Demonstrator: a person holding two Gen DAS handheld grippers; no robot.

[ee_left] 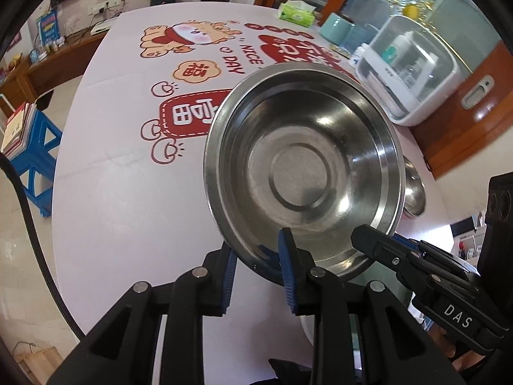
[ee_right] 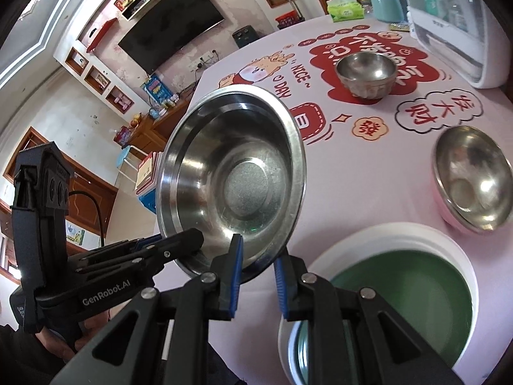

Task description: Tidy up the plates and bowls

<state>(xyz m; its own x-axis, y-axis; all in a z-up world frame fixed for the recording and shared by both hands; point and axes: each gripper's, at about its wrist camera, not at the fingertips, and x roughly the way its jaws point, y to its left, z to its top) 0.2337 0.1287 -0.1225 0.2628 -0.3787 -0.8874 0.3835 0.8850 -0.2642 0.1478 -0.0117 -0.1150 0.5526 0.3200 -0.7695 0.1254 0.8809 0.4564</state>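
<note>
A wide, shallow steel dish [ee_left: 304, 166] [ee_right: 234, 173] hangs tilted above the printed tablecloth, held by its near rim from two sides. My left gripper [ee_left: 256, 268] is shut on that rim, its blue pads on either side of the edge; in the right wrist view it comes in from the left [ee_right: 192, 240]. My right gripper [ee_right: 258, 277] is shut on the rim too, and in the left wrist view it reaches in from the right [ee_left: 368, 240]. A small steel bowl [ee_right: 365, 73], a pink-sided steel bowl [ee_right: 471, 176] and a white bowl with a green inside [ee_right: 400, 288] stand on the table.
A white lidded dish box [ee_left: 413, 73] [ee_right: 455, 22], a teal container [ee_right: 386, 6] and a green tissue pack [ee_left: 296, 12] line the far right edge of the table. Another steel bowl [ee_left: 413, 192] peeks out behind the dish. A blue stool with books [ee_left: 29, 147] stands left of the table.
</note>
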